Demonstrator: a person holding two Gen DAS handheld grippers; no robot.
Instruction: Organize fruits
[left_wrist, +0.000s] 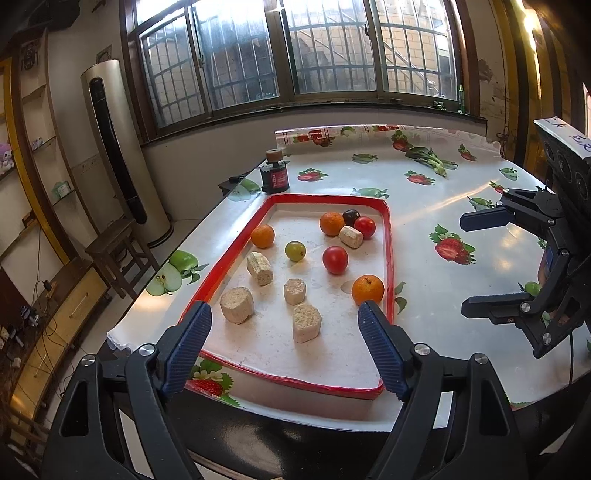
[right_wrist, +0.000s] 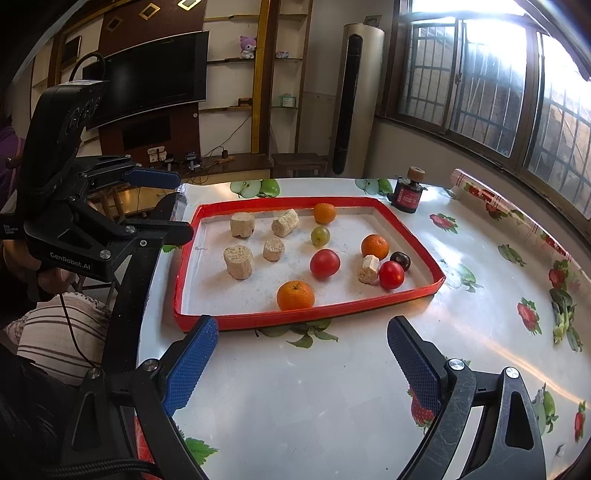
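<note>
A red-rimmed tray (left_wrist: 387, 258) (right_wrist: 424, 251) lies on the table. In it are three oranges (left_wrist: 368, 289) (right_wrist: 295, 295), two red tomatoes (left_wrist: 335, 259) (right_wrist: 324, 263), a green grape (left_wrist: 295, 251) (right_wrist: 320, 235), a dark plum (left_wrist: 351, 216) (right_wrist: 400, 260) and several beige cork-like chunks (left_wrist: 306, 322) (right_wrist: 239, 261). My left gripper (left_wrist: 284, 343) (right_wrist: 177, 203) is open and empty over the tray's near end. My right gripper (right_wrist: 303, 365) (left_wrist: 480, 266) is open and empty over the tablecloth beside the tray's long side.
A small red-and-black jar (left_wrist: 275, 176) (right_wrist: 407, 194) stands just beyond the tray. Green vegetable stalks (left_wrist: 432, 158) (right_wrist: 563, 317) lie on the fruit-print tablecloth. The table edge (left_wrist: 155, 295) drops off left of the tray. A wooden stool (left_wrist: 118, 251) stands beside the table.
</note>
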